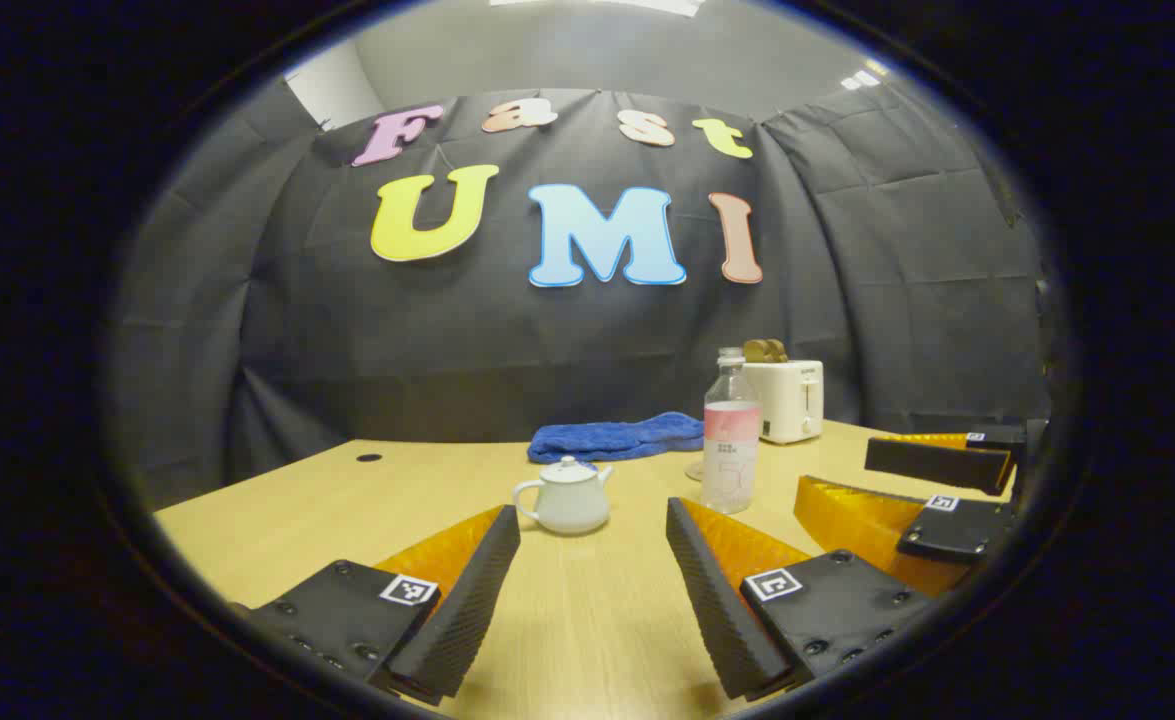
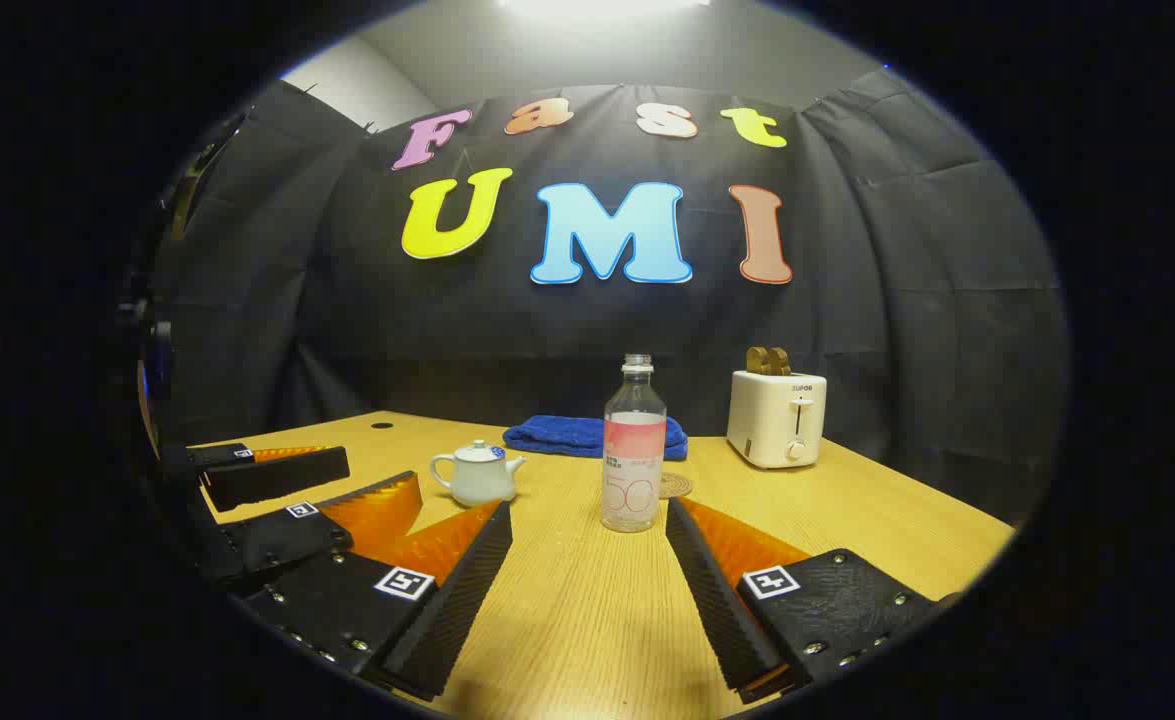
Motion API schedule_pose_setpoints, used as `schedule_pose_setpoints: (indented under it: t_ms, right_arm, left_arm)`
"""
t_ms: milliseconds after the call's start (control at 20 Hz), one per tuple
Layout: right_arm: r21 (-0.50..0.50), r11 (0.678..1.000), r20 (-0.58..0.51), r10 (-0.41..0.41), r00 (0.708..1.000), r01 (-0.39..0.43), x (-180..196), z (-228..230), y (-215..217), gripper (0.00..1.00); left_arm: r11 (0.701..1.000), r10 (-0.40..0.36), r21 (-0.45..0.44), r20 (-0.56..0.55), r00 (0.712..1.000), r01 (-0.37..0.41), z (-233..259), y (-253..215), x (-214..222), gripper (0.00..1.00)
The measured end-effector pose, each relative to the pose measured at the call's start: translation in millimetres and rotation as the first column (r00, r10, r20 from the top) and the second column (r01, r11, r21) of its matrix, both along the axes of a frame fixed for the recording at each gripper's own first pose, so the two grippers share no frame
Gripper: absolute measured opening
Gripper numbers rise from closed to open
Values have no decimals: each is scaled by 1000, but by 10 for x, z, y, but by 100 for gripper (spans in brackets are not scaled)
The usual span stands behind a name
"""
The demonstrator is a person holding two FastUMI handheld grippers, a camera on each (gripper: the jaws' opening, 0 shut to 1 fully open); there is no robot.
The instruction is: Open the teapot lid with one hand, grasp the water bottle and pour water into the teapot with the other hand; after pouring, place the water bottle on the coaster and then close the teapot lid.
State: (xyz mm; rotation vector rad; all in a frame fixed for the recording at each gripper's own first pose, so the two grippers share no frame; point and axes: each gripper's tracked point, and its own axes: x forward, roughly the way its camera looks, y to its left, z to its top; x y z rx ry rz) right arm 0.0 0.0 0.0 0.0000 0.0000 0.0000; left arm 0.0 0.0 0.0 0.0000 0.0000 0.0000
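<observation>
Both grippers hang low over the wooden table (image 1: 277,500), and nothing is in either one. In the left gripper view, the left gripper (image 1: 592,575) has its jaws spread wide, and the white teapot (image 1: 565,496) sits just ahead between the fingers, lid (image 1: 569,468) on, spout to the right, handle to the left. The water bottle (image 1: 730,432) stands upright to the right of the teapot, cap off, with a pink band around its middle; the print on it is too small to make out here. Further right, the right gripper (image 1: 932,480) comes into this view, also held open. Over in the right gripper view, its jaws are wide too, with the bottle straight ahead between the fingers, apart from both. A round woven coaster (image 2: 676,486) lies just behind the bottle on the right. A folded blue towel (image 2: 577,436) rests at the back of the table, and a white toaster (image 2: 776,418) stands at the back right with two brown slices poking out of the top.
</observation>
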Motion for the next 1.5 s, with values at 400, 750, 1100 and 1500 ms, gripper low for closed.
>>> schedule_pose_setpoints:
  t_ms: [400,750,1100,1500]
  right_arm:
    - [-14,1000,17,4,1000,-4,13,50,-12,96]
    - [-5,1000,24,8,1000,-8,25,164,-54,96]
    - [-15,1000,50,-11,999,12,286,315,-204,96]
    - [-55,998,29,-21,999,23,669,350,-268,96]
  left_arm:
    - [1000,5,11,46,999,-5,261,26,-87,98]
    - [999,3,33,34,999,-5,282,39,-98,98]
    - [1000,6,13,38,999,-6,359,102,129,99]
    - [999,7,33,46,999,-9,429,279,606,98]
